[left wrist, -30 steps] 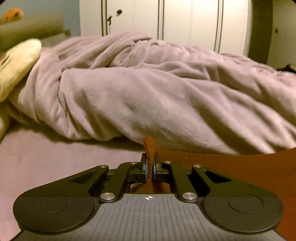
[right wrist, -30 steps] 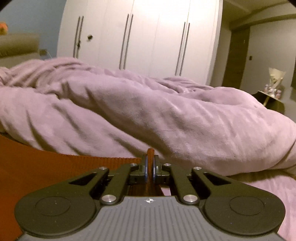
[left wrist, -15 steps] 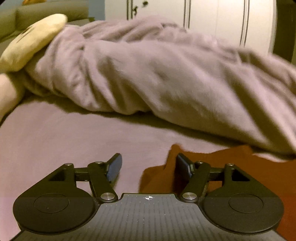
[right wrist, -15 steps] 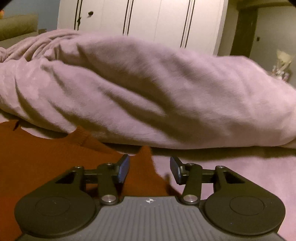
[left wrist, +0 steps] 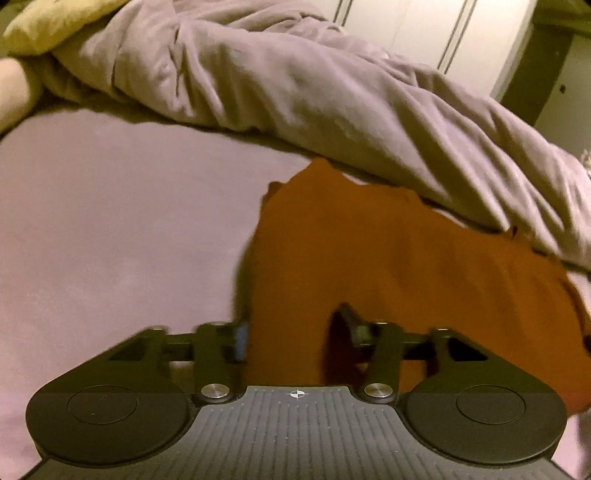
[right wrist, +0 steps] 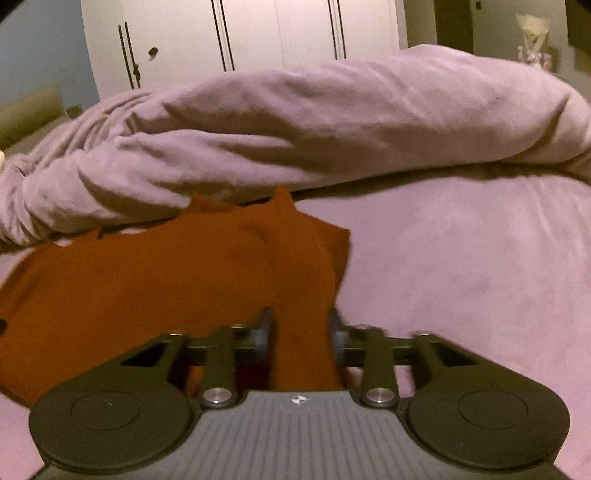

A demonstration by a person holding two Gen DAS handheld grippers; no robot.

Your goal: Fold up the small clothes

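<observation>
A rust-orange garment (left wrist: pixel 388 266) lies spread flat on the lilac bed sheet (left wrist: pixel 110 229), its far edge against the bunched duvet. My left gripper (left wrist: pixel 293 328) hovers over the garment's left edge, jaws apart and closing, with cloth lying between the fingers but not pinched. In the right wrist view the same garment (right wrist: pixel 166 280) fills the left half. My right gripper (right wrist: pixel 300 328) sits over its right edge, where a raised fold of cloth runs between the closing jaws; the pads are not seen pressing on it.
A rumpled lilac duvet (left wrist: pixel 332 85) (right wrist: pixel 332 122) lies across the bed just beyond the garment. A yellow pillow (left wrist: pixel 55 22) is at the far left. White wardrobe doors (right wrist: pixel 240 33) stand behind. Bare sheet (right wrist: pixel 480 258) stretches right of the garment.
Both grippers, earlier shut on the far edge of the orange cloth, opened and let it go. They then drew back toward the near side and tilted down, and their jaws have narrowed.
</observation>
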